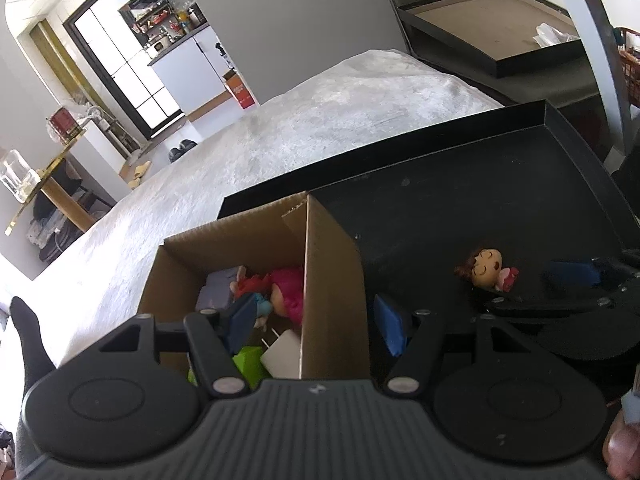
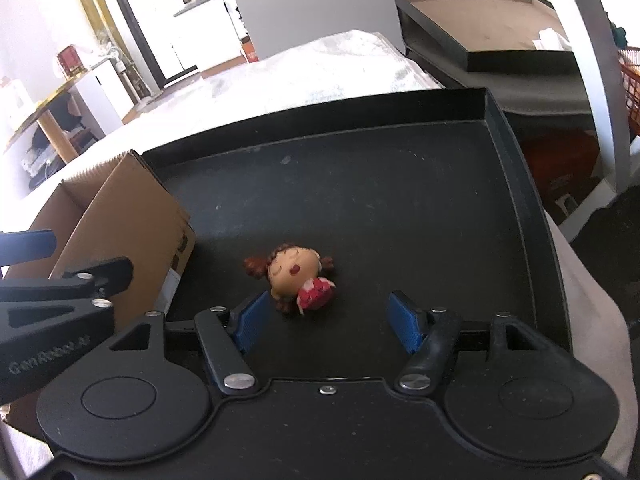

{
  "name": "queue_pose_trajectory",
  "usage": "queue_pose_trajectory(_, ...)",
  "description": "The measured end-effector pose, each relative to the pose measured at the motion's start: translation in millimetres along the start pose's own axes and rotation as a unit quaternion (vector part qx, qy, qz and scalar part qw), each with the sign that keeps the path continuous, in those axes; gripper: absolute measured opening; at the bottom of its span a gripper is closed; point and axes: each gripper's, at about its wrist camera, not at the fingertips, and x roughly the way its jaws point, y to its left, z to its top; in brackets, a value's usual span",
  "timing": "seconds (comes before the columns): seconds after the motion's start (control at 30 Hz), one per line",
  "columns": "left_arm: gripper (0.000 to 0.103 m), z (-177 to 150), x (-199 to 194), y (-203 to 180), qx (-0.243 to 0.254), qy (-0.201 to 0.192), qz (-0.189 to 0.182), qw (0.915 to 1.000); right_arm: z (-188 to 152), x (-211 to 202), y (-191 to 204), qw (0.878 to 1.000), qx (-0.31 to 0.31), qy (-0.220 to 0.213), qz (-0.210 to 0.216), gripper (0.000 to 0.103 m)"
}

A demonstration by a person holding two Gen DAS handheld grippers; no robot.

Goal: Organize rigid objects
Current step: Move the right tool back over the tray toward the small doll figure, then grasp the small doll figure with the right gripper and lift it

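Meanwhile the right tool (image 2: 324,320), fingers spread and empty, hung just short of the doll (image 2: 298,278) lying on the black tray (image 2: 400,200), seemingly to grab it for the cardboard box (image 1: 256,248), over which the left tool (image 1: 316,324) stood spread and empty.

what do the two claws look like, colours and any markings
Both are matte black plastic. The right claw has blue ribbed finger pads, black linkage bars with silver rivets, two round discs and a ridged body. The left claw matches it; seen in the right wrist view, its side carries grey "GenRobot" lettering.
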Motion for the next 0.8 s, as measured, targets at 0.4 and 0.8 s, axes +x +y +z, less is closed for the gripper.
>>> queue_pose_trajectory(0.4,0.019,-0.2,-2.2,-1.3,-0.015,-0.011,-0.021,0.9996,0.5,-0.8,-7.2,1.000,0.012,-0.006,0.016,0.032)
queue_pose_trajectory(0.8,0.022,1.8,-17.1,0.1,-0.003,-0.009,-0.021,0.9997,-8.0,-9.8,-6.8,1.000,0.008,0.010,-0.016,0.000)
